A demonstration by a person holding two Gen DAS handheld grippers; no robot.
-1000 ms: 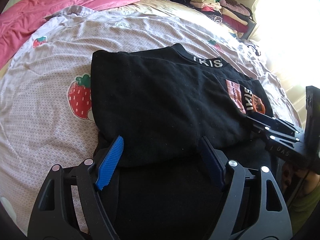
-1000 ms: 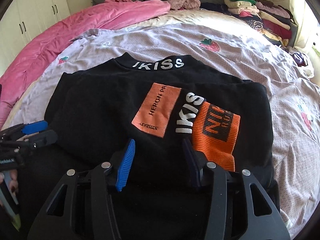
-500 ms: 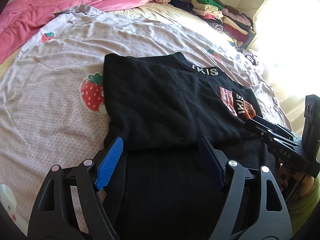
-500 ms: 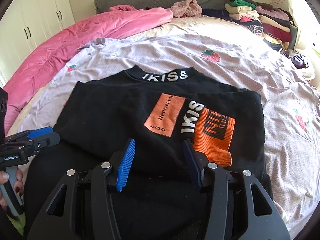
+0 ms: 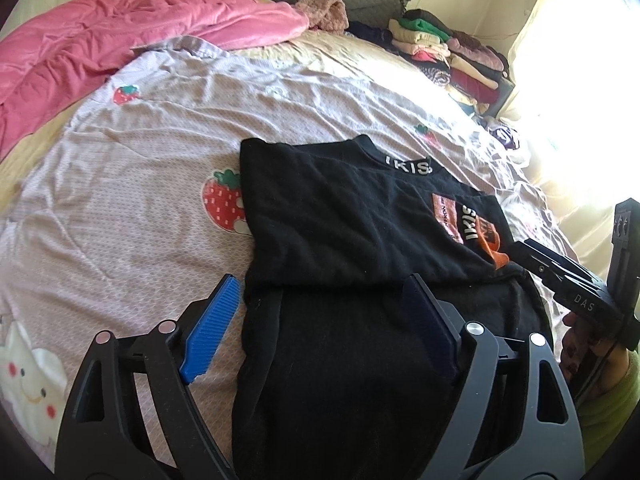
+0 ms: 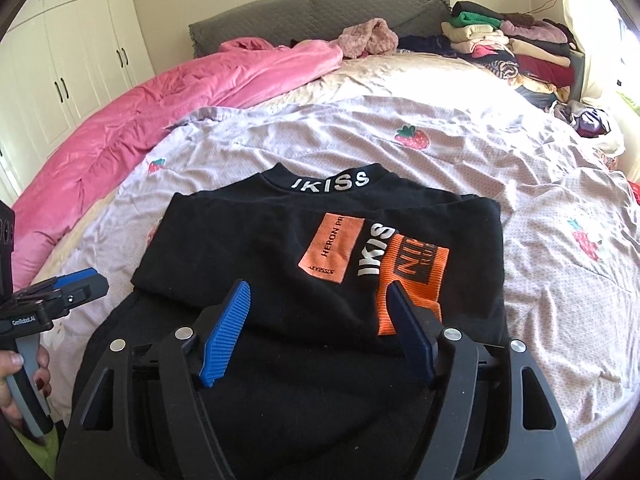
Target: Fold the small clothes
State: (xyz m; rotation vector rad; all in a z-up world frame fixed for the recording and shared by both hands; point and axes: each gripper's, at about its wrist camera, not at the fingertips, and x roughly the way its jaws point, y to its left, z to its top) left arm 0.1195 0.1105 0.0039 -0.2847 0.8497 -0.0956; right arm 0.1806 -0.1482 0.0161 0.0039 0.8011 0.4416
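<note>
— Where does the sweater point(image 6: 280, 248) lie?
— On the bedsheet point(image 6: 460, 152), collar toward the headboard point(image 6: 320, 12).
— And behind it?
— The blanket point(image 6: 180, 96) on the left, the clothes stack point(image 6: 516, 48) at the far right corner.

The left gripper point(image 5: 320, 328) is held low with its blue fingers point(image 5: 212, 332) spread wide, nothing between them. The right gripper point(image 6: 318, 330) sits beside it, its fingers point(image 6: 226, 332) likewise apart and empty. Each is carried on a handle by a bare hand point(image 6: 18, 384) with dark-painted nails.
</note>
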